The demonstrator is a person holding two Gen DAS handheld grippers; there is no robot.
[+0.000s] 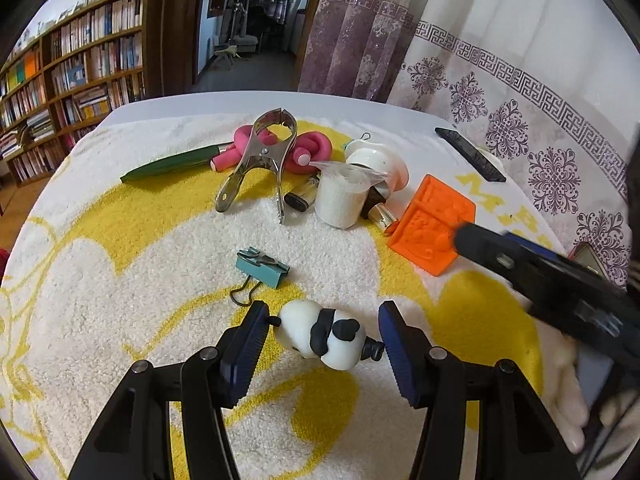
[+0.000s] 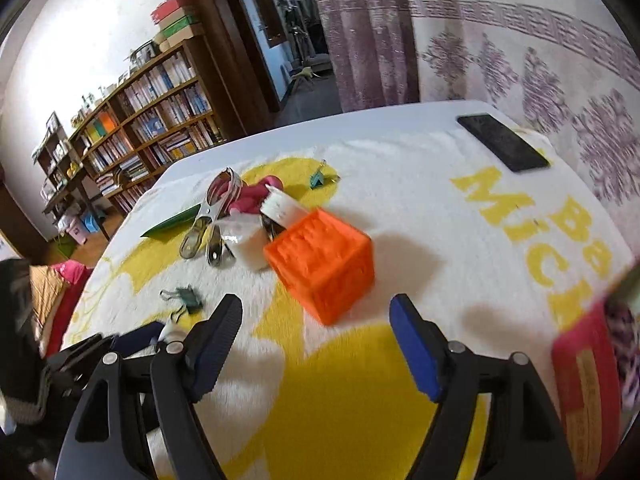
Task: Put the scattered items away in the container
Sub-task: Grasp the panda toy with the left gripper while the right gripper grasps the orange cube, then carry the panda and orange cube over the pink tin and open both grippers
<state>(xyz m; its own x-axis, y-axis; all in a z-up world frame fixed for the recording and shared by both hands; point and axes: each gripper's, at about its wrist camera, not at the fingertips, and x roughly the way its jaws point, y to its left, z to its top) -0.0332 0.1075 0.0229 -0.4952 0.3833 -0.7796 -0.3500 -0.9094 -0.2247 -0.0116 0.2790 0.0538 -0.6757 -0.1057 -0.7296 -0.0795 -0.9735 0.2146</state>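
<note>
Blurring red container [image 2: 588, 392], edge-cropped.

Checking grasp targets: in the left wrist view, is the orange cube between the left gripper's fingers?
No. The panda figure lies between the left gripper fingers, while the orange cube sits farther off to the right.

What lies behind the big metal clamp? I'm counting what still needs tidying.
Behind the metal clamp lies a knotted pink foam roller, with a green pen-like stick beside it. The clamp covers the roller's middle, so anything beneath stays hidden.
</note>
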